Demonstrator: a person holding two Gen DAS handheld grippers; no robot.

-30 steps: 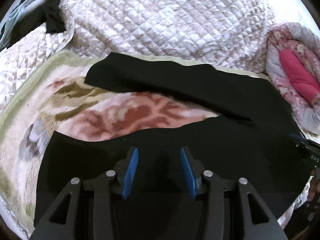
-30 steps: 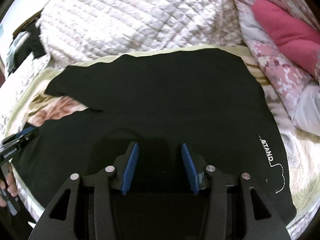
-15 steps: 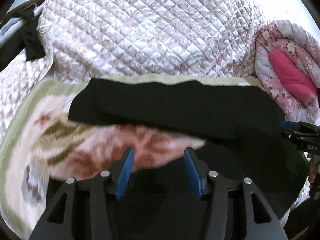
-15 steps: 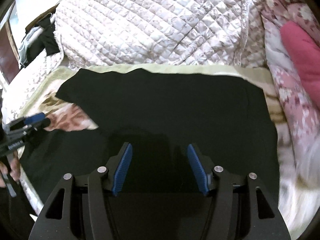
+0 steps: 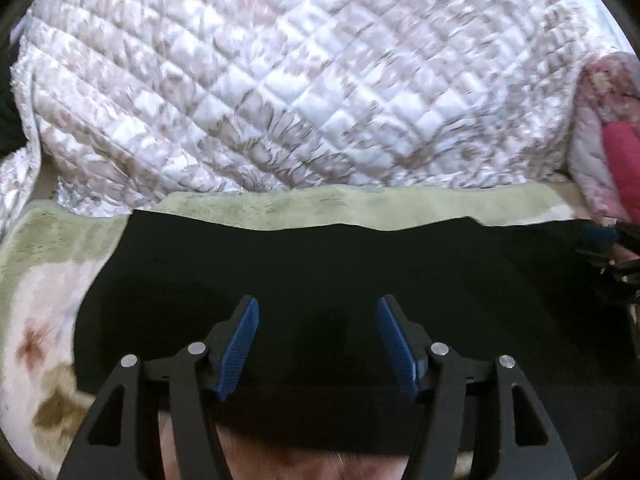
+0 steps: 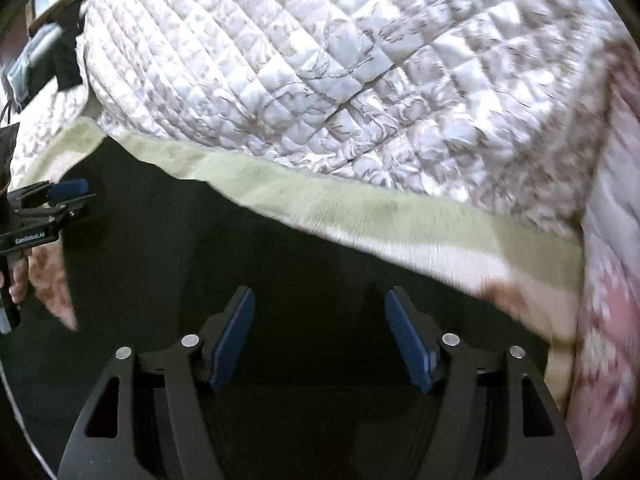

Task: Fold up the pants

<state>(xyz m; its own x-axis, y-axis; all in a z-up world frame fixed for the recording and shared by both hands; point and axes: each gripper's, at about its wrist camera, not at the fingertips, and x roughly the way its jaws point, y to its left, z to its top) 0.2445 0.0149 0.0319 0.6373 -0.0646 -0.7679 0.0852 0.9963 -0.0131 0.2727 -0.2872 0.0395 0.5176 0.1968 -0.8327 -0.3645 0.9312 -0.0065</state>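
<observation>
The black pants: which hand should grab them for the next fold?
Probably left. Both grippers' jaws have just been opening, gripping nothing. The left gripper hangs over the black pants near their visible left end, ready to fold it toward the right gripper.

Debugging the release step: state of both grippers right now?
Left gripper: open, jaws just been opening, nothing pinched; black pants lie beneath.
Right gripper: open, jaws just been opening, holding nothing, over the pants.
</observation>
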